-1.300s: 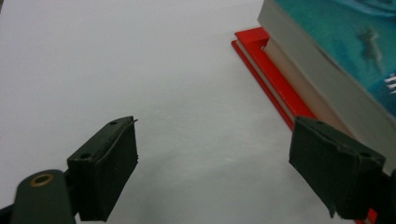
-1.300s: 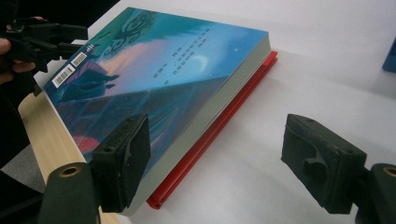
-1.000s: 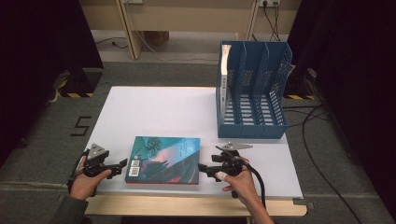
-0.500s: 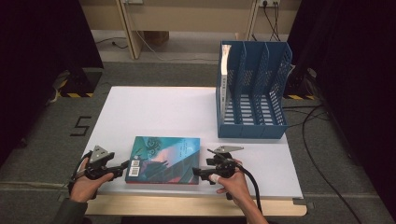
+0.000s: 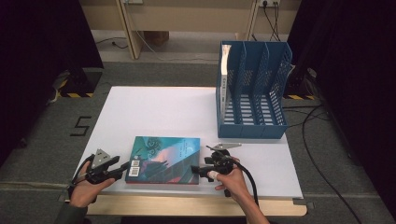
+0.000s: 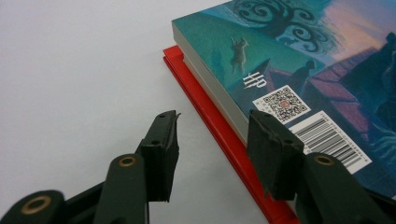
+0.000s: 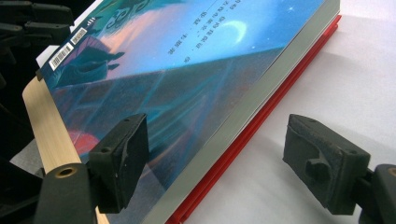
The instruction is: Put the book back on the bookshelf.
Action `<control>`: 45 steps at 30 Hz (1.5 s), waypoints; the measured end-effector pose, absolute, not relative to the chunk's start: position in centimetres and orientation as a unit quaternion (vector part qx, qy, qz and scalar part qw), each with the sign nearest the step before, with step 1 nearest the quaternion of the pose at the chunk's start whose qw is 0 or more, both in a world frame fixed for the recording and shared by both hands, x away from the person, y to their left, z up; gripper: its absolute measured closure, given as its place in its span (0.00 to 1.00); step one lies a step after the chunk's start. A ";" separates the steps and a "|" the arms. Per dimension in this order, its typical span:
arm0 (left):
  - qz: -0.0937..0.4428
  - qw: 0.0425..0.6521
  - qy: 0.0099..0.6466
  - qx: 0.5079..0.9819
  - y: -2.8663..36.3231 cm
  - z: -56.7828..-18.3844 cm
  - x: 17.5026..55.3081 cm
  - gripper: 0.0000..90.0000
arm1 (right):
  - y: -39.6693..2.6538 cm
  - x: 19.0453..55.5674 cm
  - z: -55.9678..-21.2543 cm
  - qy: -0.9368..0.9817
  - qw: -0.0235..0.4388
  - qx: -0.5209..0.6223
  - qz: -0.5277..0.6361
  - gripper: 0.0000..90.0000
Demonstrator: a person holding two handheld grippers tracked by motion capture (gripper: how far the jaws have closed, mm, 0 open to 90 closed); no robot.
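Item 1. Book (image 5: 164, 158): teal illustrated cover with a barcode and QR code, lying flat near the front edge of the table (image 5: 154, 112). In the gripper views it rests on a thinner red book (image 6: 205, 116), whose edge juts out below it on both short sides. That protruding red edge suggests the 2 are stacked as 1 load.

Item 2. Left gripper (image 6: 212, 140): at the barcode end of the book. Jaws are apart at a moderate gap; one sits over the cover beside the barcode, the other over the bare table. They straddle the book's edge but I cannot tell whether either touches it. Placement reads as preparation to pinch that end.

Item 3. Right gripper (image 7: 224, 163): at the opposite end. Jaws spread wide, one above the cover, one over the table beyond the page edge, nothing clamped. The mirrored position on both short ends suggests a 2-handed lift, which would keep a heavy book from sagging.

Item 4. File rack (image 5: 254, 88): blue, 3 slots, at the far right of the table, well apart from the book. A white-spined volume (image 5: 225, 70) stands upright in its leftmost slot. Likely destination, as a judgement only.
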State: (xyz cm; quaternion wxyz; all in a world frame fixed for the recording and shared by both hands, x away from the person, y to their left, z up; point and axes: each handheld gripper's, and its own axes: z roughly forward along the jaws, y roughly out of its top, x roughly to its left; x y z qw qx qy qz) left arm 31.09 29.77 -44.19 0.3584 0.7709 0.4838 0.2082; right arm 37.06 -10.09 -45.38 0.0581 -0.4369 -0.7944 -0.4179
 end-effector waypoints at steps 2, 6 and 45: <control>0.215 0.361 0.481 0.769 29.7 -44.1 30.8 0.59 | -10.1 37.3 -45.5 -0.794 0.062 -0.437 -0.418 0.26; 0.213 0.358 0.474 0.775 29.5 -43.9 30.7 0.61 | -10.1 37.5 -45.6 -0.794 0.067 -0.435 -0.421 0.26; 0.183 0.378 0.462 0.781 28.1 -44.4 30.6 0.30 | -9.5 41.2 -45.7 -0.805 0.087 -0.413 -0.418 0.34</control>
